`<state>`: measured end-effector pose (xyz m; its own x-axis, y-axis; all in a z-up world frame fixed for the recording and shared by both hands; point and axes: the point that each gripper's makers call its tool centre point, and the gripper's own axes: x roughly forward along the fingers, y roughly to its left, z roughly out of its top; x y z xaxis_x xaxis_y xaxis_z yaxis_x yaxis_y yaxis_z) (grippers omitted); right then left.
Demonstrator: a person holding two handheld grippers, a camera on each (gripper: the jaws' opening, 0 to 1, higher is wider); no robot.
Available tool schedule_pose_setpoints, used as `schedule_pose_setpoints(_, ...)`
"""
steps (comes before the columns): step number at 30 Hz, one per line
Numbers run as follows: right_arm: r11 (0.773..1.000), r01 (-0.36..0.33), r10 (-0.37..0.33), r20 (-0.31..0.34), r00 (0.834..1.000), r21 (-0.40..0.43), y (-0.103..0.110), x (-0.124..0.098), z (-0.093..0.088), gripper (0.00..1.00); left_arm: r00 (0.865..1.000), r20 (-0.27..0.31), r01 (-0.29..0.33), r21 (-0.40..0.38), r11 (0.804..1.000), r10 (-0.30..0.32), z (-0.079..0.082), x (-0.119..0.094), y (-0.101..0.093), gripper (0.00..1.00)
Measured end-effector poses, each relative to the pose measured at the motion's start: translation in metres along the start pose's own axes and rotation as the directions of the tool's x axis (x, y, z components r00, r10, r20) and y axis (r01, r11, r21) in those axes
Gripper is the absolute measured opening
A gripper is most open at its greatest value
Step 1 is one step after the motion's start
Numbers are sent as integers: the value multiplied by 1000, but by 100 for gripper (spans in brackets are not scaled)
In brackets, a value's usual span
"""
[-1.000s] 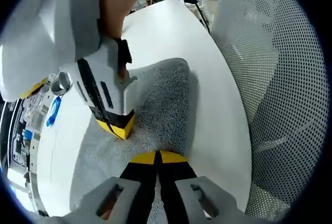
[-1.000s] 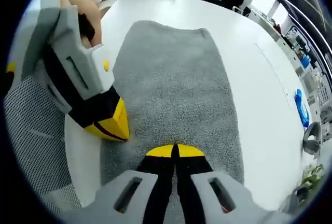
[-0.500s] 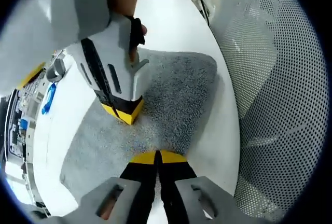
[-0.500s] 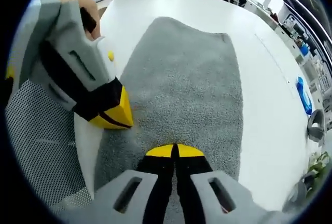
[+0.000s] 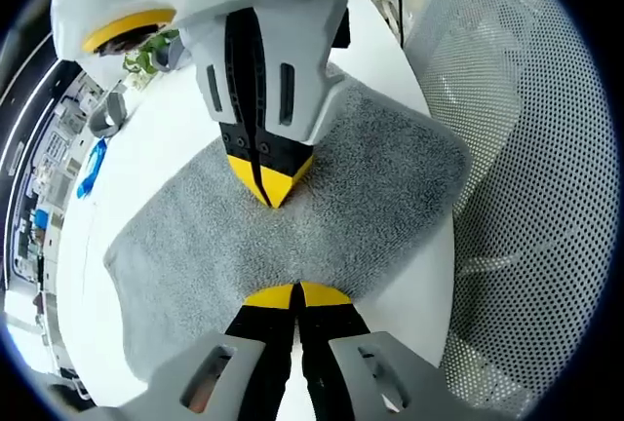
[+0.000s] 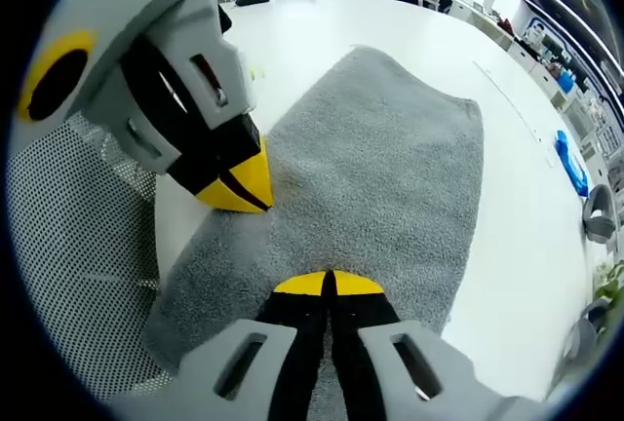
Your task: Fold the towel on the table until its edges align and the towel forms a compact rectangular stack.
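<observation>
Both tongs were pinched tight on the grey towel (image 5: 195, 236) lying on the white table (image 6: 322, 26). Left gripper (image 5: 294, 294) had the near edge; right gripper (image 6: 327, 283) clamped another edge, tips just beside each other.

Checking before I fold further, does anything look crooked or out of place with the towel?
The grey towel lies askew on the white table, and one end overhangs the table edge beside the mesh chair. Both tools, left and right, are shut on it.
</observation>
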<state>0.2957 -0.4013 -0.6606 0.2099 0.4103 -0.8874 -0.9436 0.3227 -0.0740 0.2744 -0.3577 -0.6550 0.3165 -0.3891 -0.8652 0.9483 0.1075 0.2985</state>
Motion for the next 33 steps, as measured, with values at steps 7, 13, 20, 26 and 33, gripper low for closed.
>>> schedule_pose_setpoints(7,1000,-4,4,20,1000,31,7,-1,-1,0,1000,-9,-12,2,1000,12,-7,0,8,1)
schedule_pose_setpoints(13,998,-2,0,41,999,60,11,-1,0,0,1000,-5,-17,-21,1000,16,-11,0,15,1)
schedule_pose_setpoints(20,996,1,-8,76,997,93,13,-1,2,0,1000,-6,-29,-29,999,29,-13,1,20,1)
schedule_pose_setpoints(26,994,5,-18,112,994,109,13,-1,5,0,999,-7,-54,-56,997,53,-15,3,27,1)
schedule_pose_setpoints(33,988,-7,-15,144,989,152,8,3,13,0,996,1,-93,-47,995,93,-20,5,42,1)
